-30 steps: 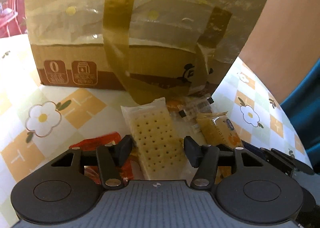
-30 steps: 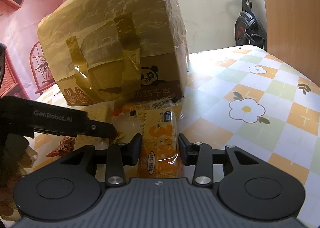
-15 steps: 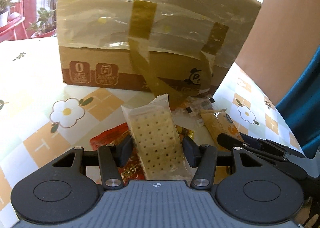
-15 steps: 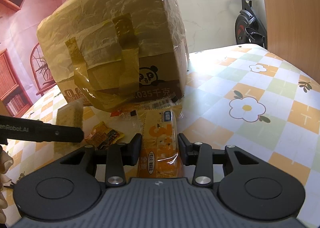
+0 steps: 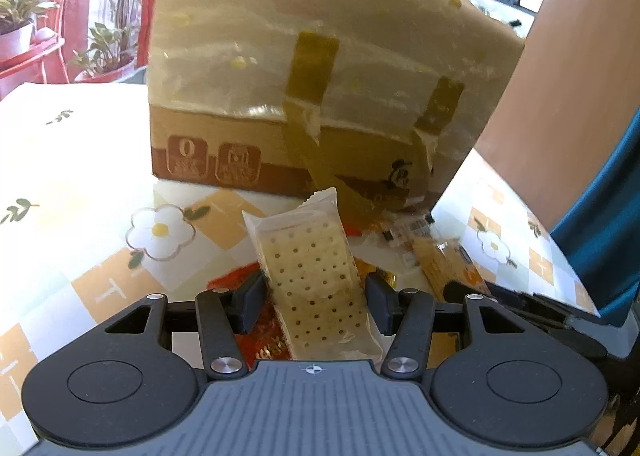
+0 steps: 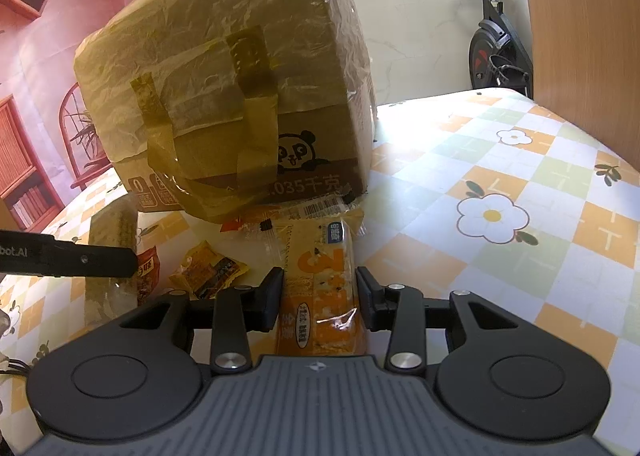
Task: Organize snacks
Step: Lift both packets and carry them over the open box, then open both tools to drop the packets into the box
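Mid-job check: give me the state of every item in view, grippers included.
left gripper: jaws shut on cracker pack
cracker pack: held, raised, tilted
right gripper: jaws shut on orange snack bar
orange snack bar: held
cardboard box: taped, wrapped in film
small yellow packet: lying on tablecloth

The left gripper (image 5: 315, 296) clamps a clear-wrapped perforated cracker packet (image 5: 314, 280), raised off the checkered tablecloth (image 5: 100, 215). The right gripper (image 6: 318, 298) pinches an orange biscuit packet (image 6: 322, 288) low over that cloth.

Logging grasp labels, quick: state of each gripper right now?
Left gripper: shut on the clear-wrapped cracker pack, lifted off the table.
Right gripper: shut on the orange snack pack.
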